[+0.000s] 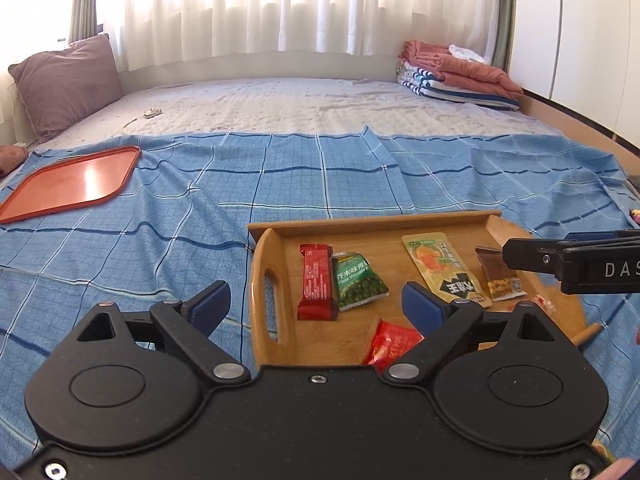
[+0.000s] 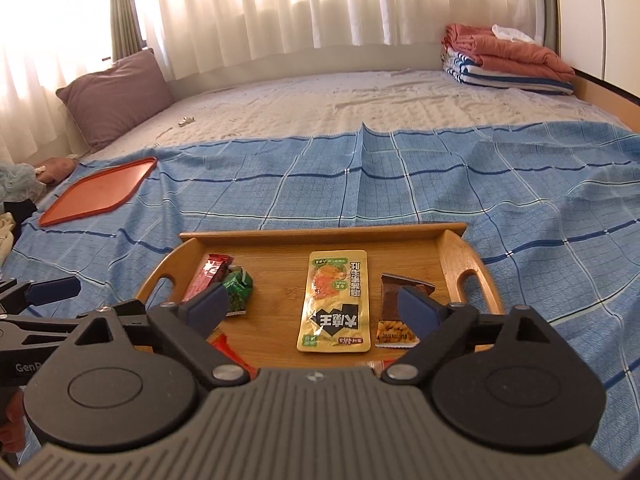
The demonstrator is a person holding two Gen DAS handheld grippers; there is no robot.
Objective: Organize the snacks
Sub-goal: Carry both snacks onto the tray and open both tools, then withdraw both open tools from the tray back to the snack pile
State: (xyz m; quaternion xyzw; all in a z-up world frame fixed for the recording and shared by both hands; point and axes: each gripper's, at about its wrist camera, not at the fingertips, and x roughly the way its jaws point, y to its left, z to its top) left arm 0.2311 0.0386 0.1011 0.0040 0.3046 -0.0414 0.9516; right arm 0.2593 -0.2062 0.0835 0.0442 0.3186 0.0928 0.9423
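1. One blue checked cloth point(image 2: 400, 184) covers the near half of the bed.
2. Two trays rest on it, well apart: a flat orange plastic tray point(image 1: 76, 178), and a wooden tray point(image 2: 452, 252) with cut-out handles.
3. Two grippers, left gripper point(image 1: 318, 300) and right gripper point(image 2: 312, 306), both spread apart, gripping nothing.
4. Five clearly seen snack packets lie in the wooden tray: yellow pouch point(image 2: 334, 300), red bar point(image 1: 317, 282), green pea packet point(image 1: 358, 282), brown nut packet point(image 2: 396, 312), crinkled red packet point(image 1: 392, 340).

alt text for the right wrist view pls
The open right claw hovers over a wooden tray of snack packets on a blue checked bedsheet, with a yellow packet lying between its fingers. An orange tray lies far left; a pillow and folded blankets sit beyond.
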